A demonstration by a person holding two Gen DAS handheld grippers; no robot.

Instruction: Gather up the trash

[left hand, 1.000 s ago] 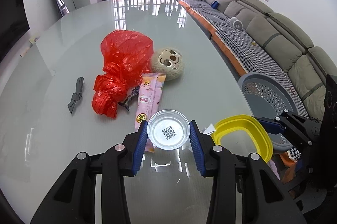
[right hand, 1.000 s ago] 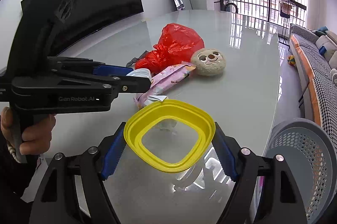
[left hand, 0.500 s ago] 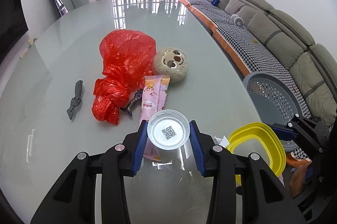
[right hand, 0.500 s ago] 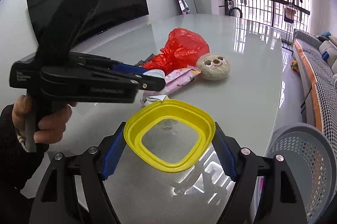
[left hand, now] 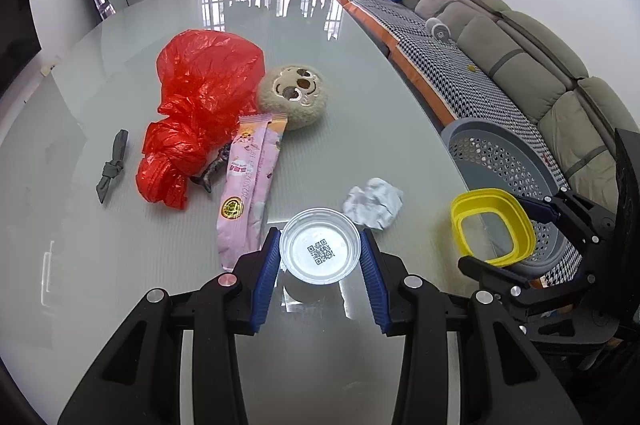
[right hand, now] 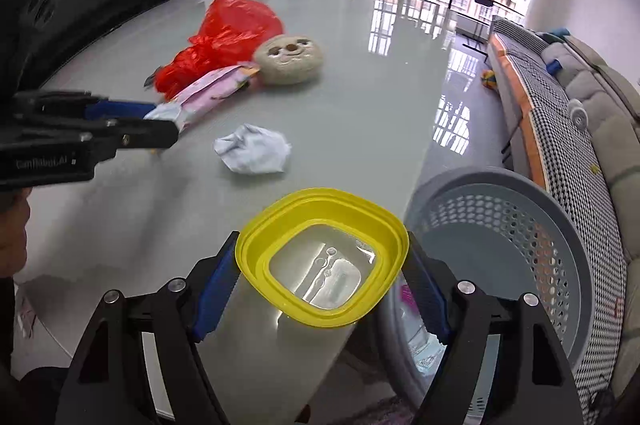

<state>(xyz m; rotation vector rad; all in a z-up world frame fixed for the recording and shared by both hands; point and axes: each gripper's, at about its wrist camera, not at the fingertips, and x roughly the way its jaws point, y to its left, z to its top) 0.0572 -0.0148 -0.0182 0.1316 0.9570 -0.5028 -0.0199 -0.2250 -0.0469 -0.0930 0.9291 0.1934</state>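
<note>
My left gripper [left hand: 320, 257] is shut on a clear round plastic lid with a QR code [left hand: 319, 245], held just above the glass table [left hand: 360, 85]. My right gripper [right hand: 320, 265] is shut on a yellow-rimmed container lid [right hand: 322, 221], held at the table's right edge beside the grey perforated basket [right hand: 520, 209]. The yellow lid [left hand: 493, 225] and the basket [left hand: 500, 153] also show in the left wrist view. A crumpled white paper [left hand: 374, 202] lies on the table between the grippers; it also shows in the right wrist view [right hand: 253, 154].
A red plastic bag [left hand: 200, 105], a pink snack wrapper [left hand: 250, 181], a round plush face [left hand: 294, 95], a small dark toy [left hand: 214, 167] and a grey knotted strip [left hand: 112, 171] lie on the table. A grey sofa [left hand: 520, 57] stands right of the basket.
Both grippers have pulled back toward the near edge. The right gripper has carried the yellow lid right, to beside the basket, which uncovered the crumpled paper.
</note>
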